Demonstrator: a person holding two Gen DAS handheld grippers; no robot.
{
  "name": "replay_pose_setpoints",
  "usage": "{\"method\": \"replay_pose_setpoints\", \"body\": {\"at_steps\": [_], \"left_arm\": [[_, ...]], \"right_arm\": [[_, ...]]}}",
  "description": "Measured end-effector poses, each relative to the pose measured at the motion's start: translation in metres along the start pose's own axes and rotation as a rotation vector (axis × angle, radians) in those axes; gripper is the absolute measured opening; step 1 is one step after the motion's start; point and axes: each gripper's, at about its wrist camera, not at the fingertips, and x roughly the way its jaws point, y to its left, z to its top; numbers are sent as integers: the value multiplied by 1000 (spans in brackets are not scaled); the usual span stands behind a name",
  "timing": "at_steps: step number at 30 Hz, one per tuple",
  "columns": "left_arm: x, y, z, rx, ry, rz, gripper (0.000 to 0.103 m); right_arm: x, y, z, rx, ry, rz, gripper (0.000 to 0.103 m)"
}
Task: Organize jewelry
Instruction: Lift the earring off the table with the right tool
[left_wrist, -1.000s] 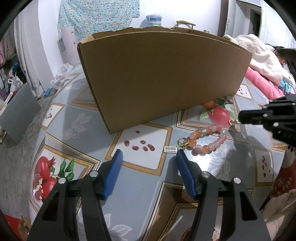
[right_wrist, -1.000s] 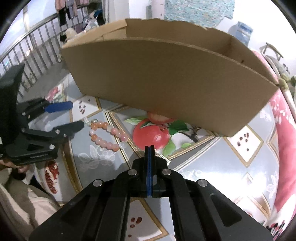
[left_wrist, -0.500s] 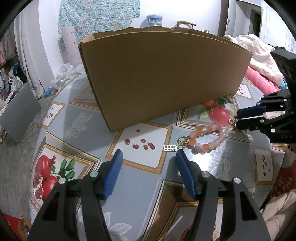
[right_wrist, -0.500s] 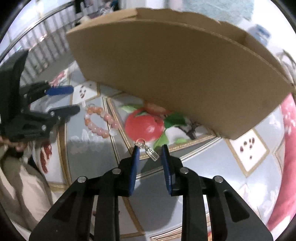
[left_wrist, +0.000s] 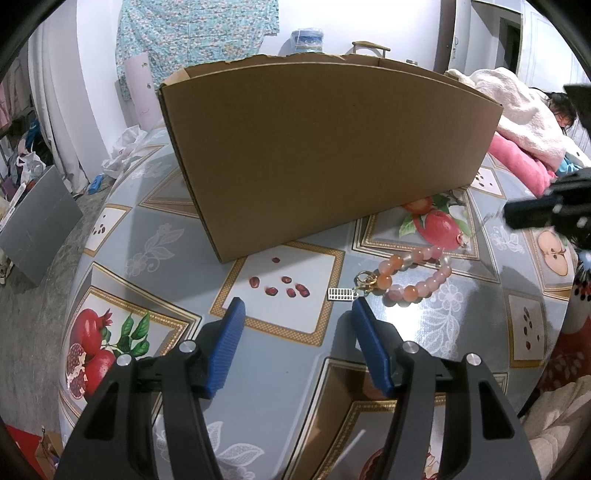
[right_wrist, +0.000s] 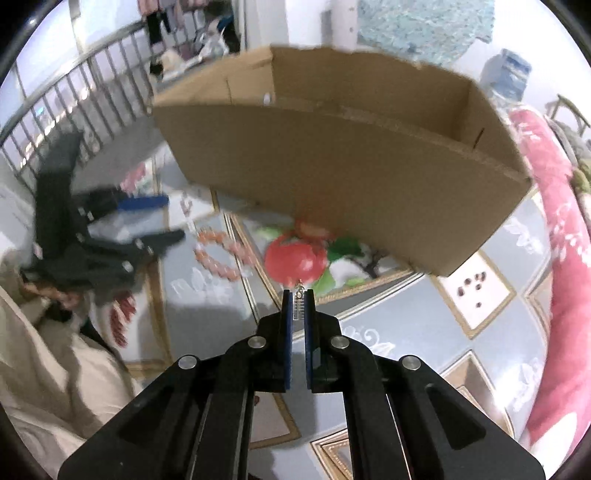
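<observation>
**Left wrist and right wrist: charm pinched, bracelet waiting**

Left wrist view: left tongs (left_wrist: 295, 306) stand apart, empty, over the tabletop (left_wrist: 155, 236); the bead bracelet (left_wrist: 413, 275) lies just beyond them, near the cardboard box (left_wrist: 325, 147).

Right wrist view: right tongs (right_wrist: 298, 297) are clamped on a small silver charm (right_wrist: 298, 304); the picture is blurred; judging by the box (right_wrist: 351, 166) ahead, carry it level, clear the rim, then release inside.

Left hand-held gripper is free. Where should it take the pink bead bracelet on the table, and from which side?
Grip the bead bracelet on the near bead strand beside the gold clasp, coming down from above. It lies flat as a narrow loop just ahead of the open left hand-held gripper, so pads likely straddle one strand.
</observation>
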Motion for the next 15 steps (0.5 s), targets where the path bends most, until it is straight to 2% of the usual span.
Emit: {"method": "replay_pose_setpoints", "body": {"at_steps": [5,7,15], "left_arm": [[0,0,0,1,0,0,58],[0,0,0,0,1,0,58],[-8,-1,1,-4,-24,-27,58]], "right_arm": [[-20,-5,10,73,-98,77,3],[-16,-3,15,90,-114,92,3],[16,-12,-4,193,-52,111,4]]}}
